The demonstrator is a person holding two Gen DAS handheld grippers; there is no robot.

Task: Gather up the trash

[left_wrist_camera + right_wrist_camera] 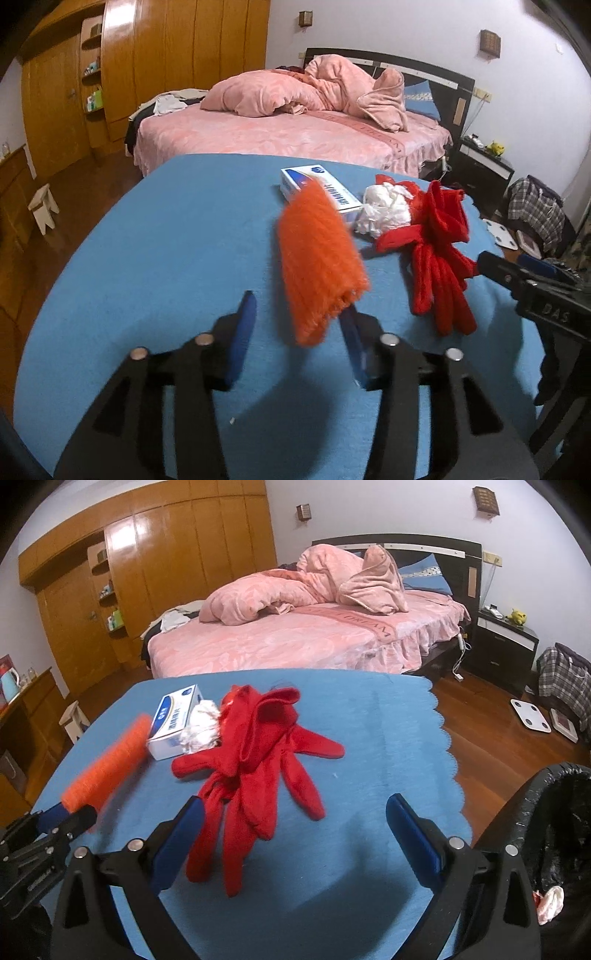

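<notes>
The blue cloth-covered table (369,716) carries everything that matters here, and it stands with its right edge just beside the black bag-lined trash bin (532,805), which makes sense: whatever is picked up need only travel a short way right to be dropped, and a crumpled pale scrap (549,904) already lies inside the bin. Next in size, the pair of red fleece gloves (258,768) sprawls in the middle of the table, fingers pointing toward the near edge; they look like belongings more than rubbish. The orange ribbed foam net sleeve (317,258) is tilted up off the cloth at the left, blurred, its near end touching the inner face of one blue pad of the left gripper (299,332), whose jaws are spread apart in its own view, so I judge the sleeve is barely held or slipping free. Behind the gloves, at the far left, the white-and-blue cardboard box (176,722) lies flat, and the crumpled white tissue wad (202,728) sits touching it and the gloves. The right gripper (295,838) hangs wide open and empty above the glove fingers, likely waiting for its turn.
</notes>
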